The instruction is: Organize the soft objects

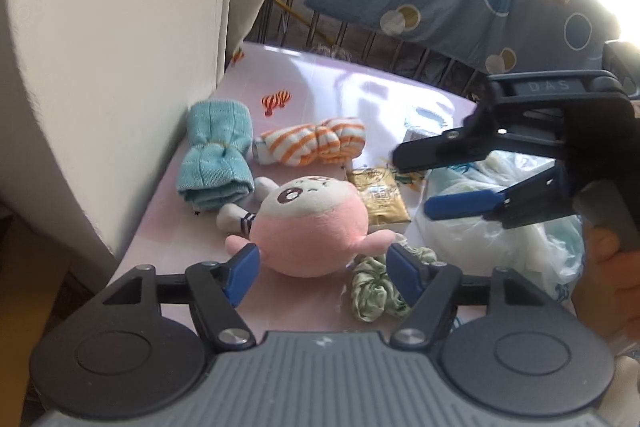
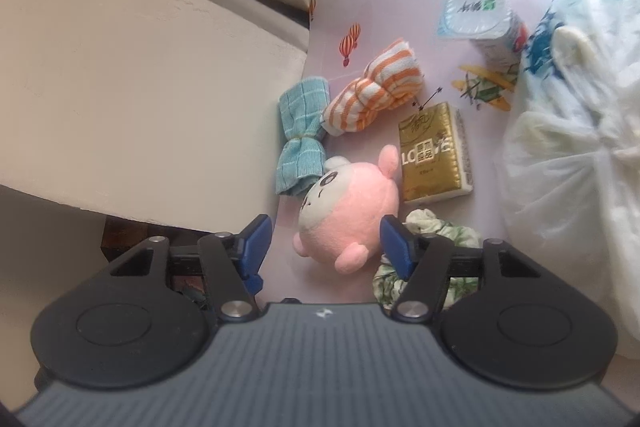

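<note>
Between my spread left gripper fingers lies the pink plush toy, untouched.

Both my grippers stand apart, holding nothing; my right gripper hangs above the gold tissue pack and white plastic bag. Just right of the plush sits a green scrunchie. Beyond it lie the teal rolled towel, hard against the cream wall, and the orange-striped towel. Farther off, the pink tablecloth lies bare up to its far edge; a yogurt cup stands at right.
</note>
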`<state>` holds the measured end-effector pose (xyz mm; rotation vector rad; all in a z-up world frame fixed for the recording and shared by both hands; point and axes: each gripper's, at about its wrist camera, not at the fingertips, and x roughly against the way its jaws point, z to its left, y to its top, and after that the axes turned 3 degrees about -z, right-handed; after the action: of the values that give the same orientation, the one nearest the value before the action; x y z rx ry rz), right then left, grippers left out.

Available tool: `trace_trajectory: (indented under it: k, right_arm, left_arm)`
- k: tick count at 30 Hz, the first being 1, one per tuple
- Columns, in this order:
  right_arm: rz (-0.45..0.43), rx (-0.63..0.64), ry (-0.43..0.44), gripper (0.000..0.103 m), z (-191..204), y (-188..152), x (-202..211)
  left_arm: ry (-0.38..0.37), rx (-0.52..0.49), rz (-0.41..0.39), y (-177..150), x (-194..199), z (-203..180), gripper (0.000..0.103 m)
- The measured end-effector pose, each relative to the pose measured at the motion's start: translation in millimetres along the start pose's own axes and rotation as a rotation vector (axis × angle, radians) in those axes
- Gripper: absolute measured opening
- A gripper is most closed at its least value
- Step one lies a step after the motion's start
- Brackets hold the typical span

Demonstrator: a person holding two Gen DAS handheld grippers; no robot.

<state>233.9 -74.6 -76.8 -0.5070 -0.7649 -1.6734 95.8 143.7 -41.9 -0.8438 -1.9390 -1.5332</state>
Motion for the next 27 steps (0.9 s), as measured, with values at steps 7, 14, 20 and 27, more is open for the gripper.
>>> trace_trajectory:
  k: [7,14,20,27]
  right_arm:
    - [0.064,-0.008,-0.058,0.067,0,17,-56]
    - [0.111,-0.032,-0.096,0.071,-8,22,-81]
    - [0.106,-0.049,-0.063,0.07,-10,19,-85]
    - [0.072,-0.002,-0.036,0.07,11,12,-52]
  left_arm:
    - [-0.004,-0.009,0.045,14,-43,4,0.081]
    - [0.046,-0.005,0.08,18,-70,4,0.081]
    - [0.054,0.014,0.071,18,-65,4,0.078]
    - [0.048,0.014,0.013,24,-30,-7,0.077]
